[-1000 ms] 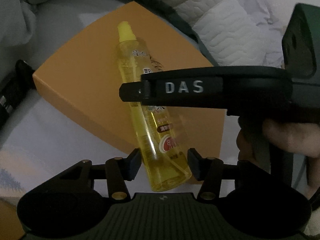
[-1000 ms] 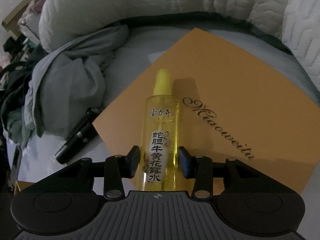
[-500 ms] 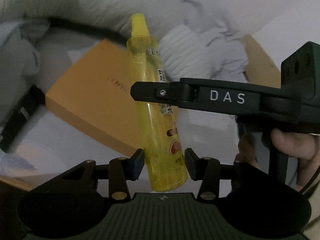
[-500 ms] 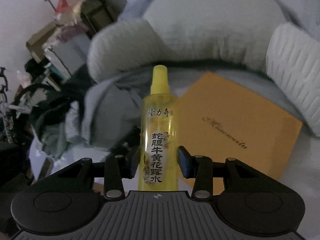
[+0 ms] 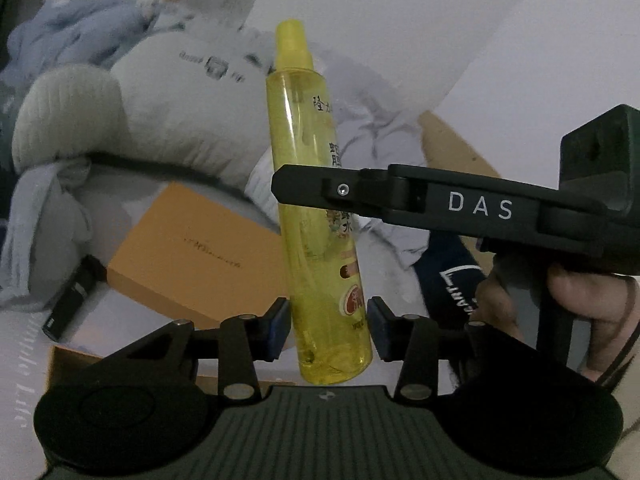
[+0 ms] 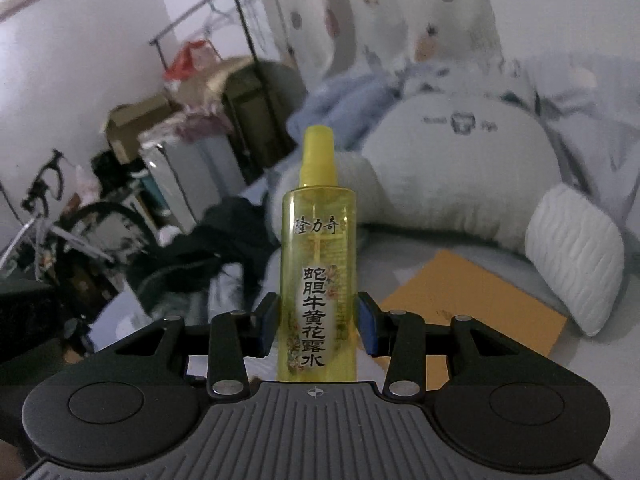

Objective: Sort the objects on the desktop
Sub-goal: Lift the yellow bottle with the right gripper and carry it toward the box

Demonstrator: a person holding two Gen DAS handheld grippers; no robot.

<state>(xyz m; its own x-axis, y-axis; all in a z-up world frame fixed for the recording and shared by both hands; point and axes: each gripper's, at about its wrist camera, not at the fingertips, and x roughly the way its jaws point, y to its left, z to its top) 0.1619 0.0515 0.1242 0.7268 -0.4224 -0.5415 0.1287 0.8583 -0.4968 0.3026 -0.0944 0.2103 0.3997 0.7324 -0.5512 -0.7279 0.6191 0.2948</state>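
Left view: the left tool [image 5: 328, 328] sits at 6 o'clock. Its jaws are narrow, and its blue pads [image 5: 280, 326] press on both sides of the bottle [image 5: 312, 128], near the bottom. The jaws have just been closing on it. The yellow bottle is up in the air, with its cap pointing to 12 o'clock and leaning a little to 11.

The right tool [image 5: 288, 186] comes in from 3 o'clock. One black finger with white letters crosses in front of the middle of the bottle. A hand [image 5: 580, 304] holds this tool at 4 o'clock.

Under the bottle, at 8 o'clock, an orange box [image 5: 192, 252] lies flat on the bed [image 5: 24, 360]. A small black thing [image 5: 68, 300] lies just beside the box, at 9 o'clock. Past them, at 10 o'clock, is a big pale pillow [image 5: 160, 100].

Right view: the right tool [image 6: 318, 320] is at 6 o'clock. Its jaws are narrow too, and its pads [image 6: 366, 328] squeeze the lower part of the bottle [image 6: 318, 220]. The bottle stands straight up in the middle, with black writing facing us.

The box [image 6: 480, 292] lies at 4 o'clock, well below the bottle. A white cushion [image 6: 576, 256] is near the box, at 3 o'clock. The pillow [image 6: 460, 168] is behind them at 2 o'clock. Far off at 11 o'clock stands a clothes rack [image 6: 224, 20].
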